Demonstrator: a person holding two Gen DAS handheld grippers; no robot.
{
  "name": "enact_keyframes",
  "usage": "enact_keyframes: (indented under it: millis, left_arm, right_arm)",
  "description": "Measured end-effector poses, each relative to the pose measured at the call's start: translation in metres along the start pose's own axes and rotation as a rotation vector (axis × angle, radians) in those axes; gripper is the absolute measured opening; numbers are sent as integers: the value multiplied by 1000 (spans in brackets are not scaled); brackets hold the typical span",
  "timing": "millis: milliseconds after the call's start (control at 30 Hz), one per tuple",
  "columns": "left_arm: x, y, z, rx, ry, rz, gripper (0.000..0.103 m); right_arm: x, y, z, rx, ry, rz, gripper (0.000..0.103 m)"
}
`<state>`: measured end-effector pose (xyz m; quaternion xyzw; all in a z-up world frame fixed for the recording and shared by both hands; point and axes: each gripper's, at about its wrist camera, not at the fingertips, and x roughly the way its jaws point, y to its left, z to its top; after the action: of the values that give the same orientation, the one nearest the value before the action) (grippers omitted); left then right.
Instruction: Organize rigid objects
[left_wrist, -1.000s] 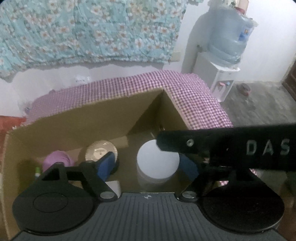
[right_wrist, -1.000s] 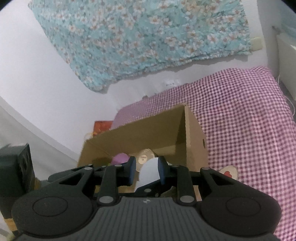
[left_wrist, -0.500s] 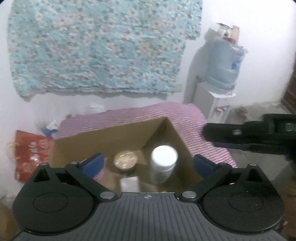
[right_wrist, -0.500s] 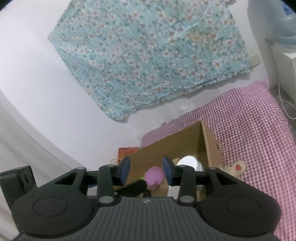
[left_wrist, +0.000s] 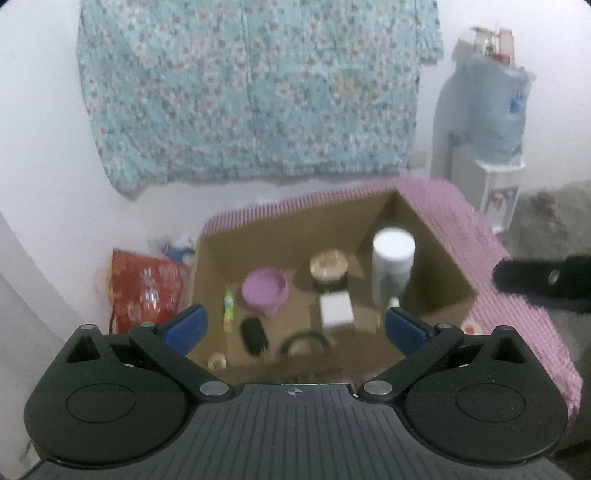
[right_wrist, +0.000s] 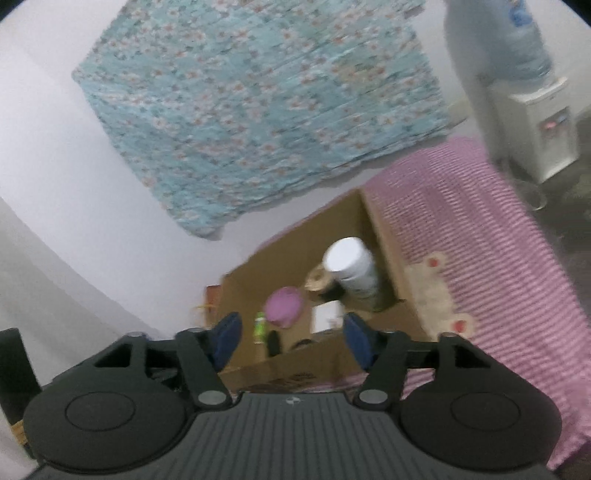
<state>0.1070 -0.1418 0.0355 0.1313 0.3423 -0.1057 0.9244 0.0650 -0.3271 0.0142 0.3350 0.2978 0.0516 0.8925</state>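
Note:
An open cardboard box (left_wrist: 436, 258) (right_wrist: 384, 243) stands on a pink checked bed. Inside it are a tall white jar (left_wrist: 392, 258) (right_wrist: 352, 269), a gold-lidded tin (left_wrist: 328, 264) (right_wrist: 318, 281), a purple bowl (left_wrist: 264, 290) (right_wrist: 284, 306), a white cube (left_wrist: 335, 314) (right_wrist: 325, 314), a green tube (left_wrist: 229, 308) (right_wrist: 260, 326) and a black brush (left_wrist: 253, 336). My left gripper (left_wrist: 294, 326) is open wide above the box's near side, holding nothing. My right gripper (right_wrist: 292, 341) hangs over the box's near edge, its jaws opening with nothing between them; its body (left_wrist: 543, 282) shows at the right of the left wrist view.
A flat plush toy with red spots (right_wrist: 436, 291) lies on the pink checked bedcover (right_wrist: 491, 229) right of the box. A red bag (left_wrist: 144, 284) sits on the floor to the left. A water dispenser (left_wrist: 487, 147) stands at the right, under a floral cloth (left_wrist: 251, 85) on the wall.
Both grippers have pulled back and up from the box, so more of its contents show. The left jaws spread wide away from the white jar, which stays in the box. The right jaws have widened.

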Motion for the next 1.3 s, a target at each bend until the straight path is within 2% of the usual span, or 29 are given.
enact_keyframes:
  millis: [133,233,300,333,367,567,967,1300]
  left_arm:
    - [7,8,-10,-70,42,-43,103]
    - [16,17,-13,-115,95,-62,103]
    - [21,23,-17,-145,123,-58,103]
    - [23,26,-19,-158,134,-54,103]
    - [25,29,-20,-167,145,-52,103]
    - [30,41,-22,-178,149,-39,103]
    - [37,58,-25,-198,147,-45,103]
    - [39,66,-26,-198,158,-28,103]
  right_arm:
    - [-6,2,-7,-43,-26,-124,78]
    - [-2,8,-12,-113,-21,-215,82]
    - [3,16,-14,-163,-11,-263,91]
    - [7,21,-16,-188,-5,-282,99]
    - [9,26,-19,-212,-5,-290,101]
    - [39,57,-28,-357,28,-339,103]
    - [72,64,-31,-378,93,-420,103]
    - [78,69,-34,-388,113,-426,103]
